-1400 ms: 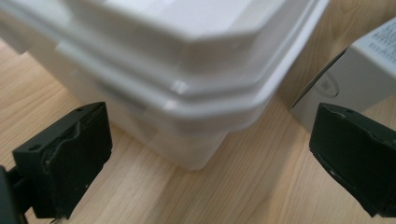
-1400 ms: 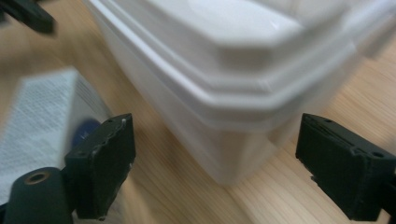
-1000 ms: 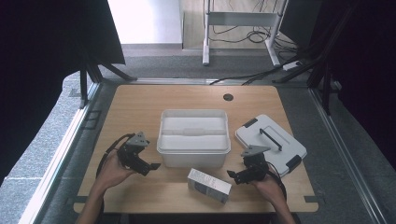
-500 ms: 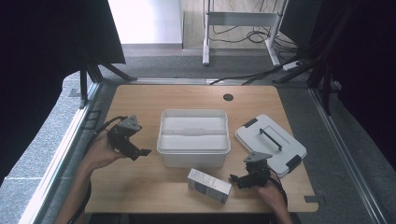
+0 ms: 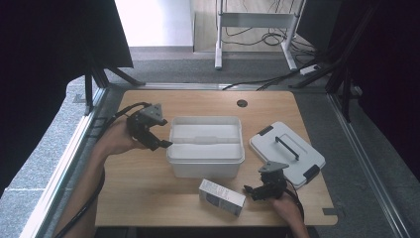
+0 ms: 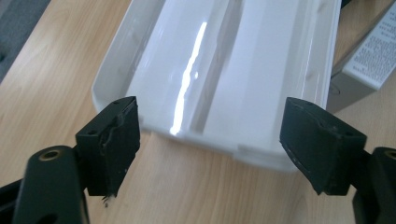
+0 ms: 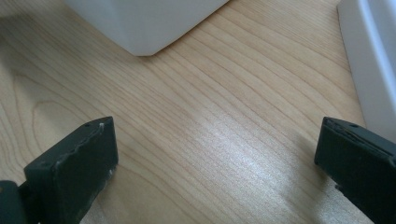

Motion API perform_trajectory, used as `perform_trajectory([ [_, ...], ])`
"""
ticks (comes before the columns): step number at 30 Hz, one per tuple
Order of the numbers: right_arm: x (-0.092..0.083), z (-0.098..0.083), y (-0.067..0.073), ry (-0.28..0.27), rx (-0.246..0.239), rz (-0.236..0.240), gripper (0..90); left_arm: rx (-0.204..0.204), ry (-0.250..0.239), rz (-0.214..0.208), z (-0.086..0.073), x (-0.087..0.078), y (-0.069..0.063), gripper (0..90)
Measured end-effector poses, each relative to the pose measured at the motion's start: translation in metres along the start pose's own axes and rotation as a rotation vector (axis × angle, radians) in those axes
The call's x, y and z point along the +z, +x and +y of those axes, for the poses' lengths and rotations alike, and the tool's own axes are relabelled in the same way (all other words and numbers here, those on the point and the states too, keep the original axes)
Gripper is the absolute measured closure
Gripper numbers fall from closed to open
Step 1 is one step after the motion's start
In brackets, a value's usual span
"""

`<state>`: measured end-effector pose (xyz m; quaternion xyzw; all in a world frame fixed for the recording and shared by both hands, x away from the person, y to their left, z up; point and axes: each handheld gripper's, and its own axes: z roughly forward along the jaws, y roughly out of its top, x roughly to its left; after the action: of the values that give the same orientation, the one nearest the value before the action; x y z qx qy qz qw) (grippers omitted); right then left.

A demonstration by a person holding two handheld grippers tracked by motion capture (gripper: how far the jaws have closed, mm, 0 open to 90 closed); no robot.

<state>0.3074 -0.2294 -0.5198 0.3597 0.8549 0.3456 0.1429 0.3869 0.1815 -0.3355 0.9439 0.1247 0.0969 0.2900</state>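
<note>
A white open bin (image 5: pixel 205 163) stands in the middle of the wooden table. My left gripper (image 5: pixel 157 144) hovers at its left end, held up off the table. In the left gripper view the jaws (image 6: pixel 210 140) are spread wide and look down on the bin's near rim (image 6: pixel 261 154); they have just been closing a little, with nothing between them. A small white box (image 5: pixel 221 197) lies in front of the bin. My right gripper (image 5: pixel 250 191) rests low just right of the box, open over bare wood (image 7: pixel 215 158).
The bin's white lid (image 5: pixel 287 153) with a dark handle lies flat at the right. A round cable hole (image 5: pixel 241 103) sits near the far edge. The box's printed side (image 6: pixel 369 60) shows beyond the bin. A white rounded corner (image 7: pixel 140 23) stands ahead of the right jaws.
My left gripper has risen from the table's front left and moved farther back, up beside the bin's left end. The right gripper has stayed in place by the box.
</note>
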Motion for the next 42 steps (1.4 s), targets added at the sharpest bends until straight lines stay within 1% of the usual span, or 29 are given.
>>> perform_trajectory([
  [2, 0.0, 0.0, 0.0, 0.0, 0.0, 0.0, 0.0, 0.032, 0.015, -0.015, 0.012, 0.007, 0.001, 22.7],
  [3, 0.0, 0.0, 0.0, 0.0, 0.0, 0.0, 0.0, 0.037, 0.018, -0.02, 0.018, 0.011, 0.001, 23.8],
  [5, 0.0, 0.0, 0.0, 0.0, 0.0, 0.0, 0.0, 0.061, 0.024, -0.041, 0.029, 0.019, 0.003, 26.6],
  [7, 0.0, 0.0, 0.0, -0.001, 0.001, -0.001, 0.0, 0.075, 0.029, -0.071, 0.039, 0.029, 0.004, 31.5],
  [10, 0.0, 0.0, 0.0, -0.002, -0.001, -0.001, 0.0, 0.095, 0.052, -0.091, 0.052, 0.046, 0.007, 34.1],
  [15, 0.0, 0.0, 0.0, -0.002, -0.002, -0.002, 0.0, 0.122, 0.067, -0.124, 0.068, 0.065, 0.009, 43.9],
  [18, 0.0, 0.0, 0.0, -0.002, -0.001, -0.001, 0.0, 0.142, 0.09, -0.141, 0.077, 0.076, 0.009, 51.8],
  [19, 0.0, 0.0, 0.0, -0.002, -0.001, -0.001, 0.0, 0.151, 0.107, -0.145, 0.079, 0.08, 0.009, 54.1],
  [23, 0.0, 0.0, 0.0, -0.001, 0.001, -0.001, 0.0, 0.19, 0.157, -0.153, 0.084, 0.091, 0.008, 63.7],
  [28, 0.0, 0.0, 0.0, -0.002, -0.001, -0.001, 0.0, 0.211, 0.188, -0.181, 0.085, 0.101, 0.009, 75.5],
  [29, 0.0, 0.0, 0.0, -0.001, 0.001, -0.001, 0.0, 0.216, 0.195, -0.18, 0.084, 0.103, 0.009, 79.7],
  [30, 0.0, 0.0, 0.0, -0.001, 0.001, -0.001, 0.0, 0.222, 0.203, -0.18, 0.084, 0.104, 0.009, 79.7],
  [31, 0.0, 0.0, 0.0, -0.001, 0.001, 0.0, 0.0, 0.232, 0.214, -0.184, 0.084, 0.106, 0.009, 81.6],
  [33, 0.0, 0.0, 0.0, -0.001, 0.001, 0.0, 0.0, 0.246, 0.214, -0.2, 0.084, 0.107, 0.009, 86.3],
  [35, 0.0, 0.0, 0.0, -0.002, -0.001, -0.001, 0.0, 0.244, 0.214, -0.211, 0.083, 0.107, 0.01, 88.3],
  [42, 0.0, 0.0, 0.0, -0.001, -0.003, -0.002, 0.0, 0.258, 0.2, -0.228, 0.084, 0.106, 0.011, 89.2],
])
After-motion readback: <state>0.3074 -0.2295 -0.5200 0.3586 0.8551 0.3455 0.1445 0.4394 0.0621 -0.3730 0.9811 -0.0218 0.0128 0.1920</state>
